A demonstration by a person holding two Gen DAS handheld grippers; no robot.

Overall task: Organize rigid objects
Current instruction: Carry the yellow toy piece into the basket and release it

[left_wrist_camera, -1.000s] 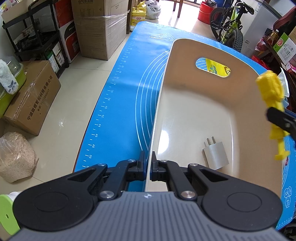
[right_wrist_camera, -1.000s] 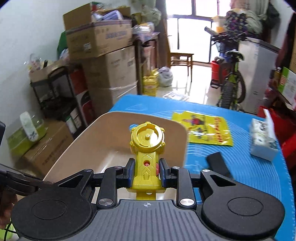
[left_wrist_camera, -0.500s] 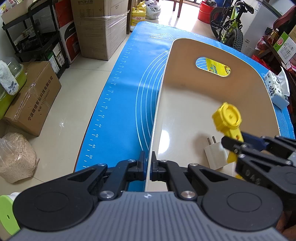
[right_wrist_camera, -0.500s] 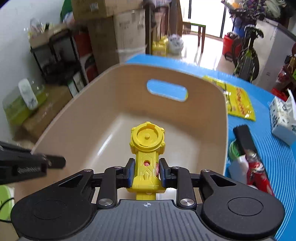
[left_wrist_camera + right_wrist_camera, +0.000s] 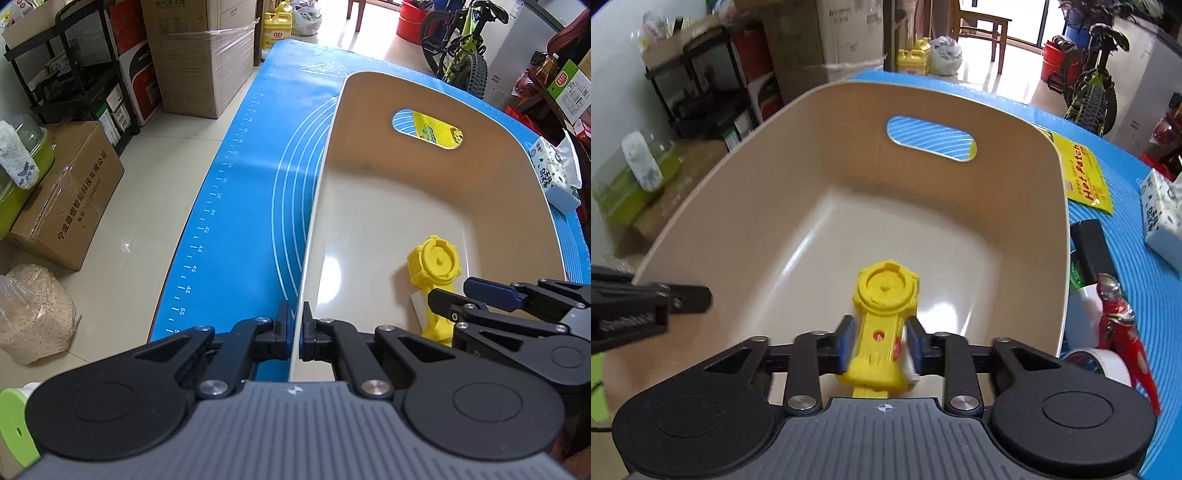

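Pinching the near-left rim of the beige bin [image 5: 369, 173], the left gripper [image 5: 294, 328] is clenched on its wall. The right gripper [image 5: 879, 341], jaws parted, brackets the yellow toy [image 5: 882, 310] without squeezing; the toy lies inside the bin at 5 o'clock, overlapping a white charger [image 5: 419, 306].

Left claw [image 5: 295, 334] clamping beige bin [image 5: 532, 192] wall, yellow toy [image 5: 434, 264] inside
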